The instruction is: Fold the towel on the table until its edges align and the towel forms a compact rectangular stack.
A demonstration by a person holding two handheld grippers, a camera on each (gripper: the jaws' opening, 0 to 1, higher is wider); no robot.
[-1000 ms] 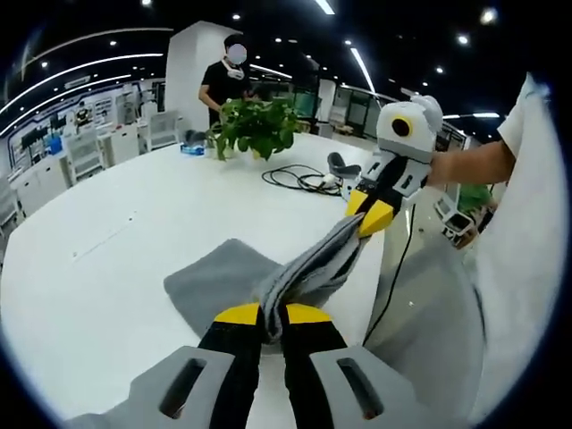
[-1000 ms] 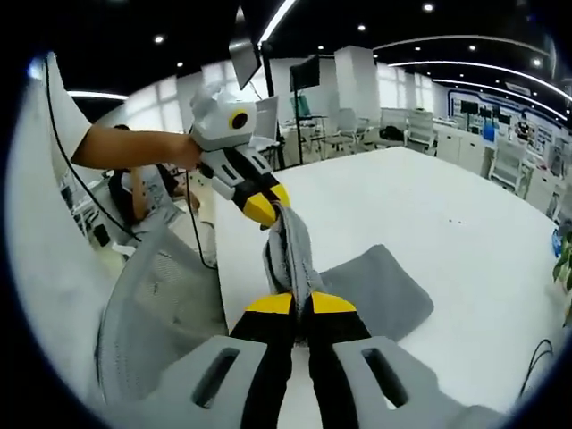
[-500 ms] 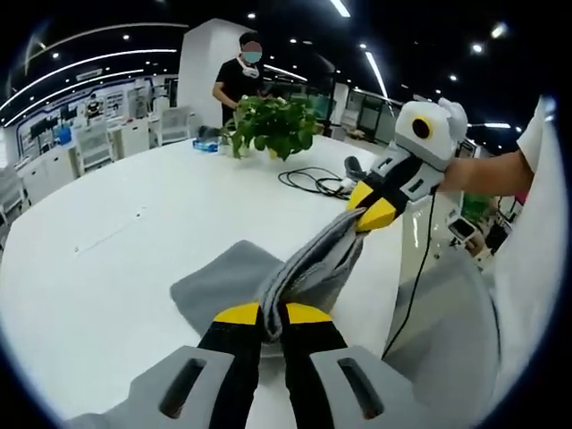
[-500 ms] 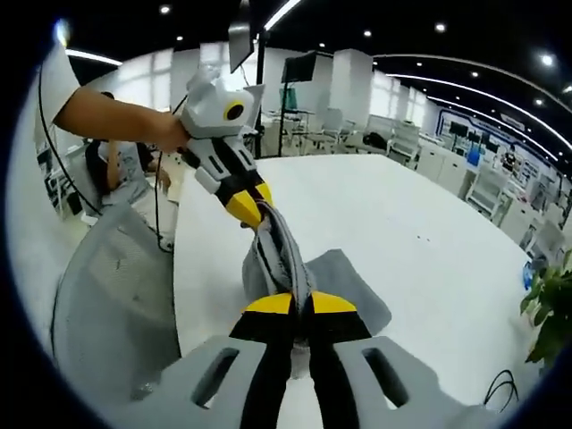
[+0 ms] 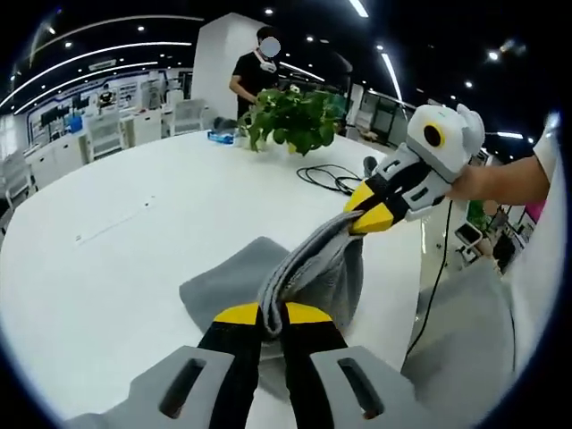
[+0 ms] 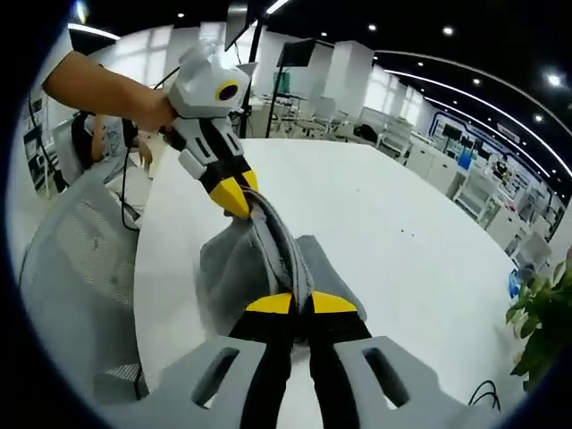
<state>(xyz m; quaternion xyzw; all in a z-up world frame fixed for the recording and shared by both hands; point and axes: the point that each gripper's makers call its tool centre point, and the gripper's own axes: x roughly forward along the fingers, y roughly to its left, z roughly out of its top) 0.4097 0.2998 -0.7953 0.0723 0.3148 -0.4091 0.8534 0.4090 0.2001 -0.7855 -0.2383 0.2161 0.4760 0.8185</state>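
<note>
towel [image 5: 304, 273], grey, hangs stretched between our two grippers above the white table [image 5: 116, 241], its lower part still lying on the tabletop near the table's edge. in the left gripper view our left gripper [image 5: 272, 315] has its yellow-tipped jaws pressed together on one bunched edge of the cloth, and the fabric rises from there in a sagging band to the right gripper [image 5: 356, 222], which comes in from the right and pinches the other end with its jaws closed. a hand [image 5: 500, 179] holds that gripper's white body.

in the right gripper view we see the same hold from the other side: the right gripper [image 6: 300, 304] is clamped on the towel [image 6: 259, 259], and the left gripper [image 6: 245, 207] bites the far end, pointing down toward the cloth. the towel drapes in folds below the taut edge, with part of it spread flat on the table [image 6: 393, 241].

farther along the table stand a leafy potted plant [image 5: 295, 116] and a coil of black cable [image 5: 335, 177]. a person in black [image 5: 255, 76] stands behind the plant. a grey mesh chair [image 6: 76, 259] sits just beside the table's edge.
</note>
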